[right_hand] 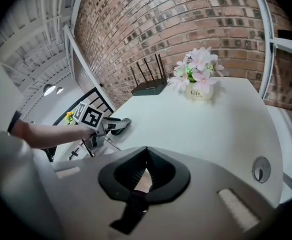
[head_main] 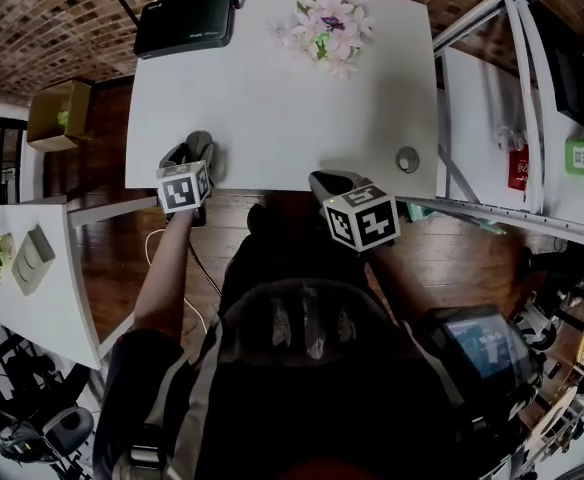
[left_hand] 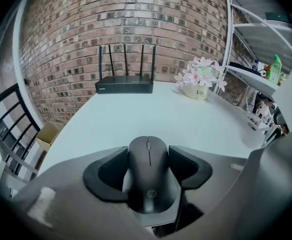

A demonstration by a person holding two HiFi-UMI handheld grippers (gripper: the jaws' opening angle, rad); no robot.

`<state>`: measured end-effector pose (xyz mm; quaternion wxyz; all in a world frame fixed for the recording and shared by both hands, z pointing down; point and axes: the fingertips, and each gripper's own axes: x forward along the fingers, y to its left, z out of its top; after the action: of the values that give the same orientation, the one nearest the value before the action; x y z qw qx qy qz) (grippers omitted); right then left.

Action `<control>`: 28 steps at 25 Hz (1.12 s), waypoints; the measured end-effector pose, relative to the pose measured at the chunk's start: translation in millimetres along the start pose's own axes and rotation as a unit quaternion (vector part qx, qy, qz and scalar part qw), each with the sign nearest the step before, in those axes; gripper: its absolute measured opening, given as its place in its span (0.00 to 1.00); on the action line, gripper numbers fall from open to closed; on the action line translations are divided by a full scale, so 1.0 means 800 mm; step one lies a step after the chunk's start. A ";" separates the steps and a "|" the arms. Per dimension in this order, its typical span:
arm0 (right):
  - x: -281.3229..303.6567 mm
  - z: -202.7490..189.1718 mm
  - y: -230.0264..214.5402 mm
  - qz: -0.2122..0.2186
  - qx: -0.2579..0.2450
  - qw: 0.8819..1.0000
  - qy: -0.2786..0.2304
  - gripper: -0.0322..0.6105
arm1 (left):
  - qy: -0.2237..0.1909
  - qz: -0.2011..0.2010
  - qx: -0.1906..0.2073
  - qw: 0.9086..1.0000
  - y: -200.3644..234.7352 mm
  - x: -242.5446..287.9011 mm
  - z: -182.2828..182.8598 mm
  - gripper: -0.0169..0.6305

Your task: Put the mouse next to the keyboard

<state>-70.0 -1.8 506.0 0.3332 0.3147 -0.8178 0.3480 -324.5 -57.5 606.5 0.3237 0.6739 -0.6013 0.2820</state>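
head view: i am holding my left gripper [head_main: 198, 158] at the near left edge of the white rectangular counter [head_main: 272, 108], and my right gripper [head_main: 330, 181] at the near edge, further right. a black router with antennas [head_main: 184, 20] and a pot of pale pink flowers [head_main: 330, 26] are standing at the far side. no keyboard is showing.

left gripper view: the jaws are clamping a matte black computer mouse [left_hand: 147, 174] by its sides, its nose pointing toward the router.

right gripper view: the jaws are pressing together with nothing between them.

i am judging the grasp as done and the placing as all left to do. with the keyboard out of sight, i cannot tell where the mouse is going.
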 end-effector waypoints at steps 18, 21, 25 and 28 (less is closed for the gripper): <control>-0.022 -0.012 -0.038 0.032 -0.009 0.999 0.010 0.06 | 0.018 -0.010 0.016 1.000 -0.058 0.015 0.010 0.44; -0.026 -0.014 -0.046 0.036 -0.013 0.999 0.011 0.06 | 0.020 -0.008 0.013 1.000 -0.066 0.017 0.010 0.44; -0.030 -0.019 -0.055 0.041 -0.020 0.999 0.016 0.06 | 0.020 0.000 0.001 1.000 -0.071 0.017 0.011 0.44; -0.037 -0.023 -0.064 0.045 -0.020 0.999 0.017 0.06 | 0.022 0.003 -0.004 1.000 -0.078 0.016 0.009 0.44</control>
<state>-8.6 -7.3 511.8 0.3373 0.2651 -0.8323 0.3509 -261.2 -66.9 605.6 0.3390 0.6640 -0.5975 0.2953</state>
